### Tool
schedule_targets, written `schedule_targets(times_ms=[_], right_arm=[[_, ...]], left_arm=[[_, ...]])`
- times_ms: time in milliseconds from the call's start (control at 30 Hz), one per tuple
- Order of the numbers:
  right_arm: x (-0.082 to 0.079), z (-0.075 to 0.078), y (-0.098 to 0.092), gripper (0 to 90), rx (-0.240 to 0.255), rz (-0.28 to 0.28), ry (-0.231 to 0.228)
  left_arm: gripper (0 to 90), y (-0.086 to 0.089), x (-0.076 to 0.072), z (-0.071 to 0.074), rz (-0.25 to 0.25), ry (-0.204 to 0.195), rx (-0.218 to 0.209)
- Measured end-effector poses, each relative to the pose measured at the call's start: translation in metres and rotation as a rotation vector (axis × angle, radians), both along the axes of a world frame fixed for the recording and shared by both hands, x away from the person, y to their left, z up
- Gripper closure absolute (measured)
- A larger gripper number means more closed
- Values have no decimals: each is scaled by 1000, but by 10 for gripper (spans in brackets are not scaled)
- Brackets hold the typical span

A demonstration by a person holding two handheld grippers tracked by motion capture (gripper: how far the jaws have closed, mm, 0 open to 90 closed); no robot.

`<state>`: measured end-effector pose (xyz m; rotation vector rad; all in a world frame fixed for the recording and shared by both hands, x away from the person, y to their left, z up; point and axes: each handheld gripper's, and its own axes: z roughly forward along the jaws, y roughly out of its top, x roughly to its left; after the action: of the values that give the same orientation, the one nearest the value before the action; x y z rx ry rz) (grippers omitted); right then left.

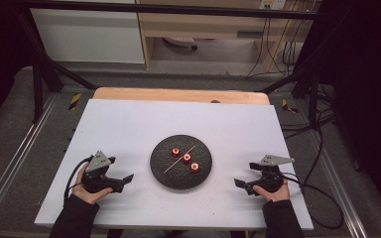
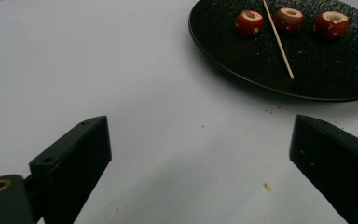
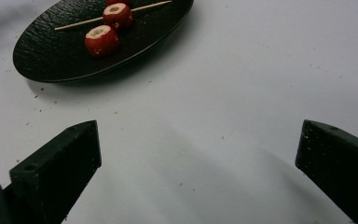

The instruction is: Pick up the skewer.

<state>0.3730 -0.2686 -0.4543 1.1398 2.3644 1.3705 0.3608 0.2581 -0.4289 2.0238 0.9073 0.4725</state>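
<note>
Beside the plate (image 1: 204,174) | left claw (image 1: 127,178) wide open, empty | right claw (image 1: 238,183) wide open, empty

Three small red cored fruit pieces (image 1: 187,158) and a thin wooden skewer (image 1: 179,159) lie on a round black textured plate (image 1: 164,173) mid-table.

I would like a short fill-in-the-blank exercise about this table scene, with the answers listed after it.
1. The round plate is ____ in colour.
2. On it lie ____ red hollowed fruits.
3. A thin wooden ____ lies among them.
4. The left tongs and the right tongs both have their jaws ____, holding nothing.

Missing words: black; three; skewer; open
</note>
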Motion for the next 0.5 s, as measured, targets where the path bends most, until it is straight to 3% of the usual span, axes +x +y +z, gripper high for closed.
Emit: schedule_targets(times_ms=[500], right_arm=[[-1, 1, 0, 7, 4, -4, 0]], left_arm=[[69, -30, 8, 12, -4, 8, 32]])
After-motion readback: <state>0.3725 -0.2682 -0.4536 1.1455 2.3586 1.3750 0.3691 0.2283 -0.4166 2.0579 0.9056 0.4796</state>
